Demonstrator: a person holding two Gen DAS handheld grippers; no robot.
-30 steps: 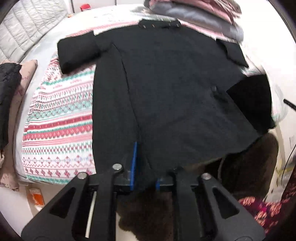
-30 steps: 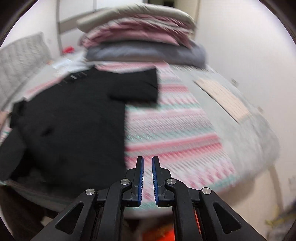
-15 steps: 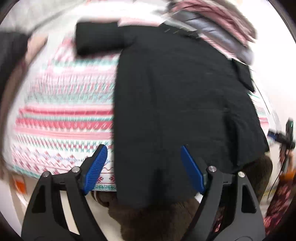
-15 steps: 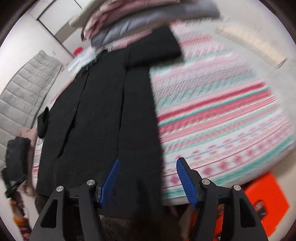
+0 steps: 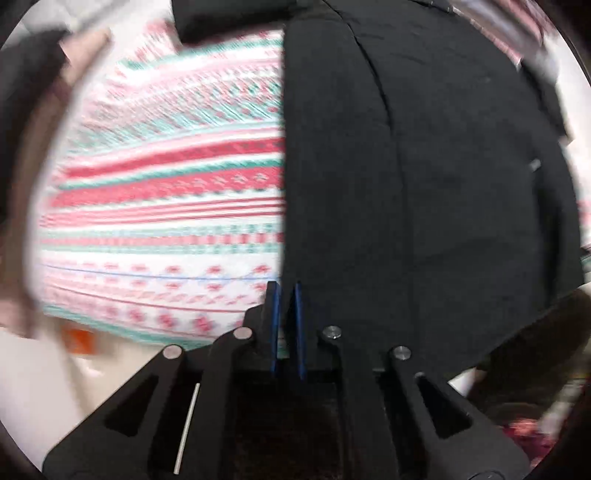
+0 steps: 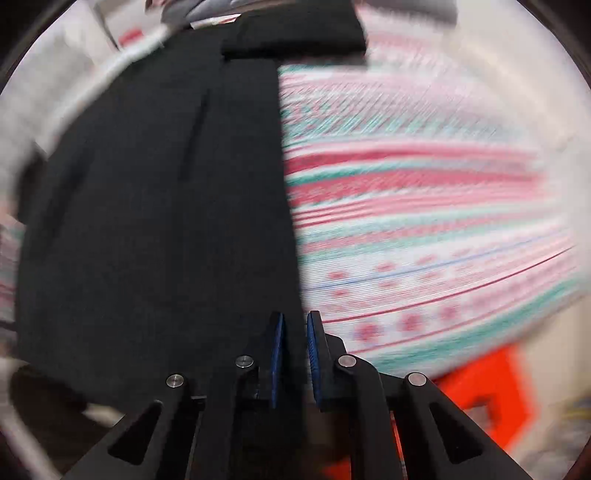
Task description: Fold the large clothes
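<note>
A black coat point(image 5: 424, 177) lies spread flat on a bed with a striped red, green and white blanket point(image 5: 166, 192); its hem reaches the near edge of the bed, and one folded sleeve point(image 6: 295, 33) lies across the far end; both views are blurred. The left gripper point(image 5: 286, 291) points steeply down at the coat's left hem corner, its blue pads drawn together and pinching the cloth edge between them. The right gripper point(image 6: 295, 321) sits at the opposite hem corner; its jaws are closing, with the black cloth (a narrow strip of the edge) pressed between the pads. An orange box point(image 6: 491, 387) shows on the floor beside the bed.
</note>
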